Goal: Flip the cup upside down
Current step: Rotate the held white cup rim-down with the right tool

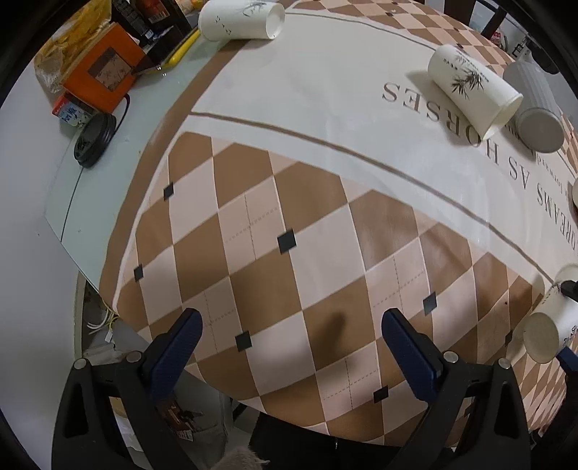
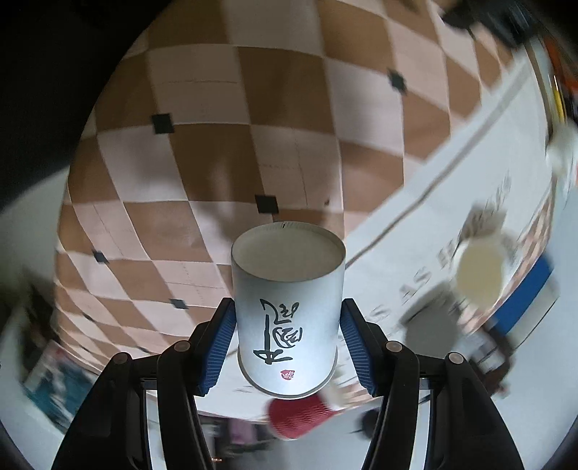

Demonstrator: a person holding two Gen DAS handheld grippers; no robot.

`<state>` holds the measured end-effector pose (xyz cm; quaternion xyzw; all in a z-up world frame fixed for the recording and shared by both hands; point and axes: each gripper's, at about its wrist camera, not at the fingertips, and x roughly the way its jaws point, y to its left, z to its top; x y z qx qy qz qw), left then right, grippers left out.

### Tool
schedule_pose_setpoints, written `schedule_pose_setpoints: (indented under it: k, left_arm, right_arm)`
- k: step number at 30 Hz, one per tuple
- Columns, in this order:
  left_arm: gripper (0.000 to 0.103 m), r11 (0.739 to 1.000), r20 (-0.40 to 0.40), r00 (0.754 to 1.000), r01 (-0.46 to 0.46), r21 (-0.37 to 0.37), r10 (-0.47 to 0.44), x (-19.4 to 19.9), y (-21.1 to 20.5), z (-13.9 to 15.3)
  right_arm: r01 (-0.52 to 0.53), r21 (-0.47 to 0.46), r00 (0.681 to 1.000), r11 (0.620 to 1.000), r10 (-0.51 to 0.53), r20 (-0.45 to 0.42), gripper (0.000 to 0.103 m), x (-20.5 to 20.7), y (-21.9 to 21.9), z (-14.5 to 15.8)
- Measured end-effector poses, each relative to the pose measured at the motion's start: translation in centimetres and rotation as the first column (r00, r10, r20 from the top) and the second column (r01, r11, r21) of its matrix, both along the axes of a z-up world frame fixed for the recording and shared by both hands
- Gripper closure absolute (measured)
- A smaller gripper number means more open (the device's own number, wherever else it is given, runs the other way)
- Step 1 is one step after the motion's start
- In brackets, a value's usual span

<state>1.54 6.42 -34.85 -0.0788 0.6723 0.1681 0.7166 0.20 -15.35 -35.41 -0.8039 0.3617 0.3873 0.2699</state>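
My right gripper point(image 2: 287, 336) is shut on a white paper cup with black calligraphy point(image 2: 287, 318), held in the air above the chequered tablecloth point(image 2: 216, 144) with its closed base pointing away from the camera. The same cup shows at the right edge of the left wrist view point(image 1: 549, 330), pinched by the right gripper's fingers point(image 1: 569, 289). My left gripper point(image 1: 289, 340) is open and empty above the chequered cloth point(image 1: 289, 224) near the table's front edge.
Two white paper cups lie on their sides: one at the back point(image 1: 240, 20), one with a bamboo print point(image 1: 473, 90) beside a grey ribbed cup point(image 1: 534, 108). An orange box point(image 1: 103, 68) and black lid point(image 1: 94, 139) sit left. A red cup point(image 2: 300, 419) is below.
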Motion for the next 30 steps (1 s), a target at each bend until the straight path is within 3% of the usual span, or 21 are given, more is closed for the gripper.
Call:
schedule_pose_setpoints:
  k: [4,7,10,12,14,15,16,17,21,23,25,30]
  left_arm:
    - [0.002,1.000,0.007,1.000,0.009,0.003,-0.009,0.8,-0.6,0.6]
    - [0.002,1.000,0.010,1.000,0.013,0.006,-0.013,2.2,-2.0,1.7]
    - [0.002,1.000,0.010,1.000,0.012,0.005,-0.012,2.7,-2.2,1.9]
    - [0.002,1.000,0.011,1.000,0.009,0.009,-0.009,2.8,-2.0,1.9]
    - [0.002,1.000,0.013,1.000,0.003,0.008,-0.003,2.9,-2.0,2.0]
    - [0.002,1.000,0.013,1.000,0.004,0.009,-0.004,2.9,-1.9,1.9]
    - [0.002,1.000,0.013,1.000,0.005,0.009,-0.005,3.0,-1.9,1.9]
    - [0.002,1.000,0.017,1.000,0.003,0.009,-0.003,3.0,-2.0,1.9]
    - [0.002,1.000,0.017,1.000,0.019,0.010,-0.019,3.2,-2.8,2.1]
    - [0.002,1.000,0.018,0.999,0.027,0.012,-0.027,3.2,-3.1,2.2]
    - [0.002,0.999,0.017,0.999,0.034,0.013,-0.034,3.3,-3.5,2.2]
    - [0.002,0.999,0.014,0.999,0.050,0.015,-0.051,3.5,-4.0,2.3]
  right_arm:
    - [0.243,0.013,0.970,0.970,-0.243,-0.019,0.042,2.5,0.3,0.2]
    - [0.416,0.007,0.909,0.909,-0.416,-0.029,0.043,4.8,0.2,0.1]
    - [0.615,-0.024,0.787,0.788,-0.615,-0.050,0.043,7.5,-0.6,0.0]
    - [0.740,-0.049,0.668,0.671,-0.741,-0.061,0.043,9.4,-1.4,-0.2]
    - [0.814,-0.062,0.574,0.578,-0.816,-0.068,0.042,10.9,-2.2,-0.2]
    - [0.856,-0.072,0.507,0.511,-0.859,-0.074,0.042,11.8,-2.7,-0.4]
    - [0.877,-0.076,0.470,0.475,-0.879,-0.077,0.042,12.4,-3.0,-0.4]
    - [0.909,-0.084,0.401,0.407,-0.912,-0.085,0.042,13.2,-3.5,-0.5]
    - [0.970,-0.104,0.208,0.218,-0.973,-0.103,0.042,15.0,-4.9,-0.9]
    - [0.982,-0.103,0.151,0.161,-0.983,-0.105,0.042,15.2,-5.5,-1.1]
    - [0.987,-0.087,0.130,0.139,-0.987,-0.100,0.042,15.7,-6.0,-1.2]
    - [0.996,-0.074,0.031,0.040,-0.993,-0.117,0.042,17.0,-7.3,-1.2]
